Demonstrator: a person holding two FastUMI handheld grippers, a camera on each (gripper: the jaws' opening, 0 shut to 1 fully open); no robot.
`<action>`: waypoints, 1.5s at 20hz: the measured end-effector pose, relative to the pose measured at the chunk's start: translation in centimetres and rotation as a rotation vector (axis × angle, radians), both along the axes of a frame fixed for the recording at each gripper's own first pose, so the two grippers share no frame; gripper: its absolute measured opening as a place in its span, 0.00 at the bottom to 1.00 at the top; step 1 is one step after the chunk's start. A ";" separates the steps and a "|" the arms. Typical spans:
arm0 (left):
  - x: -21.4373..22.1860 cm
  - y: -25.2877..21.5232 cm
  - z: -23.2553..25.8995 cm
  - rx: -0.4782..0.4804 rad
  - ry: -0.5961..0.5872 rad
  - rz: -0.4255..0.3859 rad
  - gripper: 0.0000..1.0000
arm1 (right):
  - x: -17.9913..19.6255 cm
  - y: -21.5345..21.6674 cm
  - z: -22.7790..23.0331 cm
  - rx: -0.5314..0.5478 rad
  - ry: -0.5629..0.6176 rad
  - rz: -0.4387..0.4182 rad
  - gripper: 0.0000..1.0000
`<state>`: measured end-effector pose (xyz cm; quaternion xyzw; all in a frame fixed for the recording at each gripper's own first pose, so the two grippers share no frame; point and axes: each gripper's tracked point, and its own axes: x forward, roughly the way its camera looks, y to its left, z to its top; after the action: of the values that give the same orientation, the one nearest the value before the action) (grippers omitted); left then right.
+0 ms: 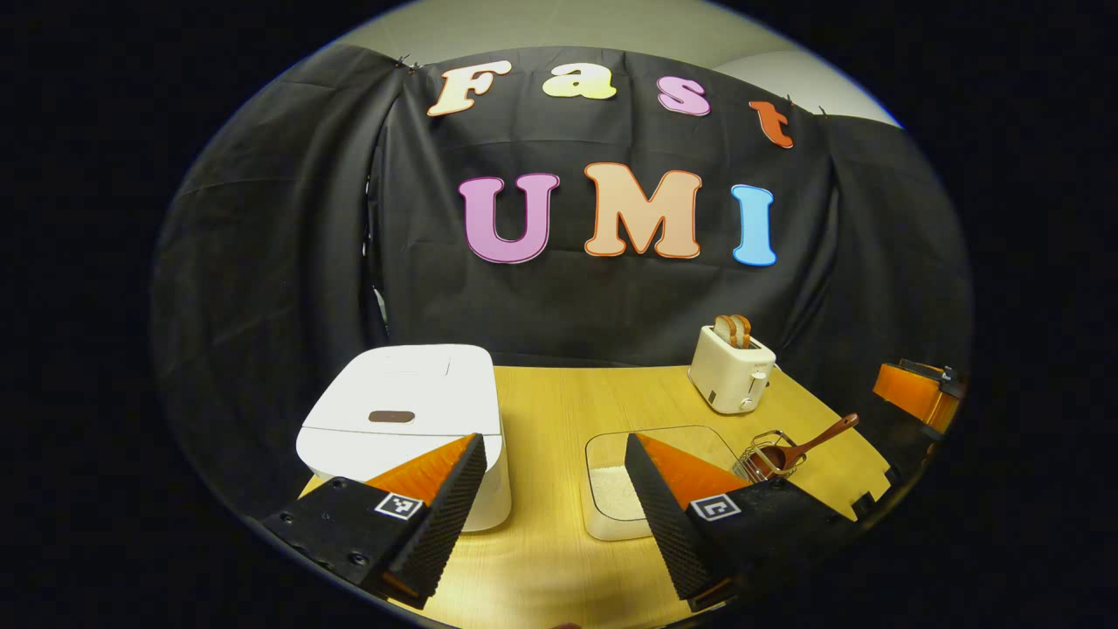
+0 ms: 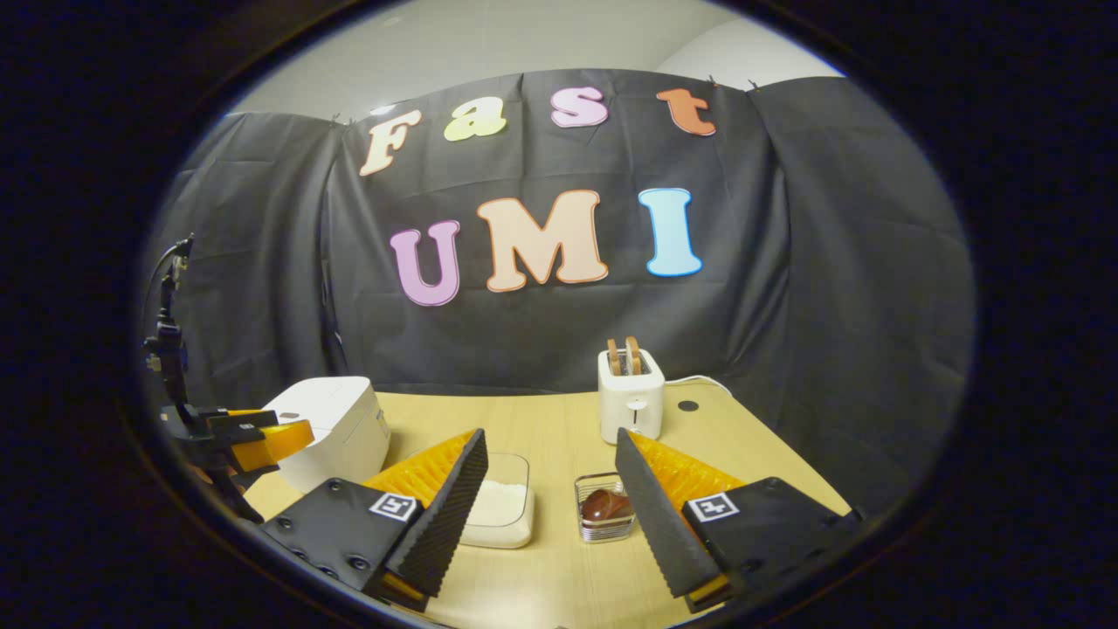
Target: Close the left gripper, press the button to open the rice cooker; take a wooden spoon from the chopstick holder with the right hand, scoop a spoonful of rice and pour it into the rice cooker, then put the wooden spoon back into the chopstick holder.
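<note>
Nothing done yet, tbh. Rice cooker lid seen shut, far left on table. Left claw held wide open, right claw too. Wooden spoon parked in chopstick holder; rice container untouched. All steps left.

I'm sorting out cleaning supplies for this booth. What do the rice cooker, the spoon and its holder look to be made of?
The closed white rice cooker looks like smooth, matte plastic: uniform surface, rounded moulded edges. The brown spoon appears to be dark, finished wood, judging by its warm colour. The chopstick holder seems to be thin, shiny metal wire: see-through, with bright glints.
</note>
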<state>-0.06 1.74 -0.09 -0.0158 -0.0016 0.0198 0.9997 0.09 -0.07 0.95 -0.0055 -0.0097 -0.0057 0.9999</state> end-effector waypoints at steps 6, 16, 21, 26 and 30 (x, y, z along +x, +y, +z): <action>0.2 0.1 -0.1 -0.010 0.002 0.001 0.95 | -0.2 -1.2 0.1 0.010 -0.004 -0.024 1.00; -0.4 1.1 0.6 -0.016 -0.023 0.011 0.82 | -0.4 -2.7 0.1 0.020 -0.018 -0.052 0.96; -1.2 2.3 1.5 -0.023 -0.050 0.023 0.52 | -0.7 -2.5 0.1 0.011 -0.025 -0.049 1.00; -1.4 4.1 1.7 -0.021 -0.050 0.035 0.07 | -0.9 -1.9 -0.3 -0.007 -0.017 -0.044 1.00; -1.4 5.6 1.5 -0.018 -0.038 0.040 0.00 | -1.1 -1.1 -0.2 -0.017 -0.021 -0.034 0.96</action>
<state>-1.51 7.32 1.43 -0.0252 -0.0209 0.0393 0.9987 -1.05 -1.22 0.76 -0.0143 -0.0202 -0.0228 0.9994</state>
